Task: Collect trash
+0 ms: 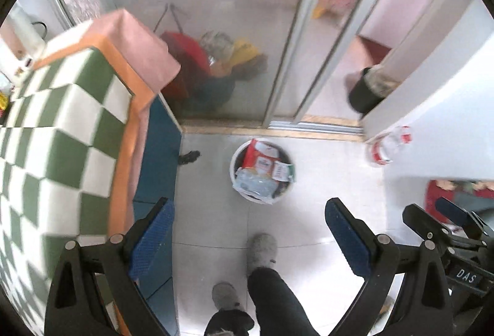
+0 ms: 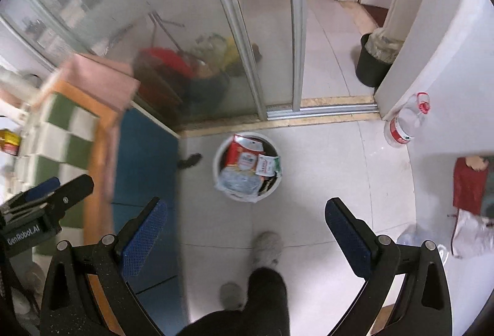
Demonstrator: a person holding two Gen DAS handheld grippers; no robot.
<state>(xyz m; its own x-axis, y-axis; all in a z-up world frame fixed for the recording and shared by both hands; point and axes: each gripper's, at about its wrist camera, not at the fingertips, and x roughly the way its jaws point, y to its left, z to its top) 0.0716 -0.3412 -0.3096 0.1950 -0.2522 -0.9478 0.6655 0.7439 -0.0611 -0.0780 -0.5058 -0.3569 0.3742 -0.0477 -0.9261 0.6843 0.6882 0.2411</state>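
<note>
Where packets crowd, bin (image 2: 218, 157) depths hidden

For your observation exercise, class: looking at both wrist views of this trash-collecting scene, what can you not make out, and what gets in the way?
- Things behind the frosted glass door: only red and yellow blurs in both views.
- Bottom of the white trash bin: hidden under the wrappers.
- Table top: cut off at the left edge, motion-blurred.
- Black bucket: half hidden by the wall.
- Bottle label: too small to read.
</note>
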